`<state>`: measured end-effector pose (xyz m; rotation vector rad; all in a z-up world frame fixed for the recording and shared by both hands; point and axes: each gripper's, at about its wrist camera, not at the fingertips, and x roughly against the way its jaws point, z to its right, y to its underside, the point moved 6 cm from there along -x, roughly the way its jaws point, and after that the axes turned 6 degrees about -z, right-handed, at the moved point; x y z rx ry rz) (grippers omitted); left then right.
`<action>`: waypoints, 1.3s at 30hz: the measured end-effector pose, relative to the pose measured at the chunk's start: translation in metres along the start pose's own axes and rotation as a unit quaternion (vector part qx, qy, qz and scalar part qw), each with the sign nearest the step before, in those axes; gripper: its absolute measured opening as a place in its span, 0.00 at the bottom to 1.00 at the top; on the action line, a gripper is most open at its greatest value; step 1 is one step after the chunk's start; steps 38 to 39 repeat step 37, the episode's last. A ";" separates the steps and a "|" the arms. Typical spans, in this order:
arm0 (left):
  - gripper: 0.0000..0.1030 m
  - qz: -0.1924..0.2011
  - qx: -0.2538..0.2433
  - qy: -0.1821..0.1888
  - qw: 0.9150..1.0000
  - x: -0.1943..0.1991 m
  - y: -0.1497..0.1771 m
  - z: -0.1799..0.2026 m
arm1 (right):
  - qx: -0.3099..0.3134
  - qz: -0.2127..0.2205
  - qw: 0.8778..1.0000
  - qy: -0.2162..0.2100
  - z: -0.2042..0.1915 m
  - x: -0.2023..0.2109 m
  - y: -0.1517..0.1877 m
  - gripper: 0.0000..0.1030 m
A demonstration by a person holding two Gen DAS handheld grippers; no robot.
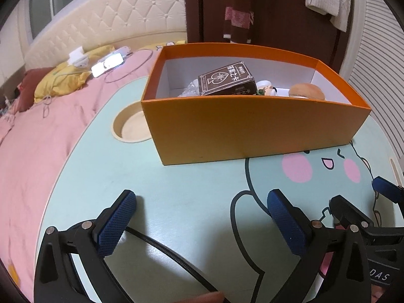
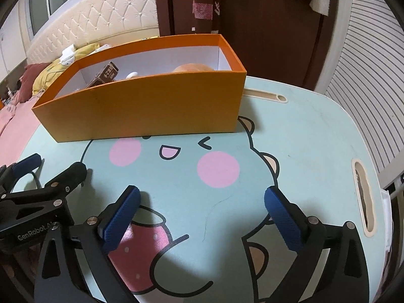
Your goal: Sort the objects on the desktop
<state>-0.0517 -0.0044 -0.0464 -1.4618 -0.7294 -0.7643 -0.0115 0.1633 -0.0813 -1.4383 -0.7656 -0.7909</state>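
An orange box point(image 1: 252, 131) stands on the far half of the mint-green desk point(image 1: 176, 189), its long side facing both tools. Inside it lie a dark brown card box point(image 1: 224, 80) tilted toward the left end, a round tan bun-like thing point(image 1: 306, 91) toward the right end, and a few small white and clear items between them that are too hidden to name.

The left tool point(image 1: 202, 197) hovers over the desk's near left part, its blue-padded fingers point(image 1: 113, 227) spread wide with only bare desk and the printed cartoon between them. The orange box sits well ahead of it, apart from the fingers. A thin black cord point(image 1: 166, 250) runs across the desk below this tool.

The right tool point(image 2: 202, 197) hovers over the near middle of the desk, above the printed cartoon face, its jaws also spread wide and gripping nothing. The box is ahead and slightly to its left, not touching it. In the right wrist view the left tool shows at the left edge, just beside the right one.

A round recess point(image 1: 131, 128) lies in the desk at the box's left end. Beyond the desk's left edge is a pink bed point(image 1: 38, 139).
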 end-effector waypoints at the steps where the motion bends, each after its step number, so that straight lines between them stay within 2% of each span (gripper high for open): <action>1: 1.00 0.000 0.001 0.000 1.000 0.000 0.000 0.000 | 0.001 -0.001 1.000 -0.001 0.000 0.000 0.000 0.98; 39: 1.00 0.000 -0.002 0.002 1.000 -0.006 0.000 -0.008 | 0.001 -0.001 1.000 -0.001 0.000 -0.001 0.000 0.99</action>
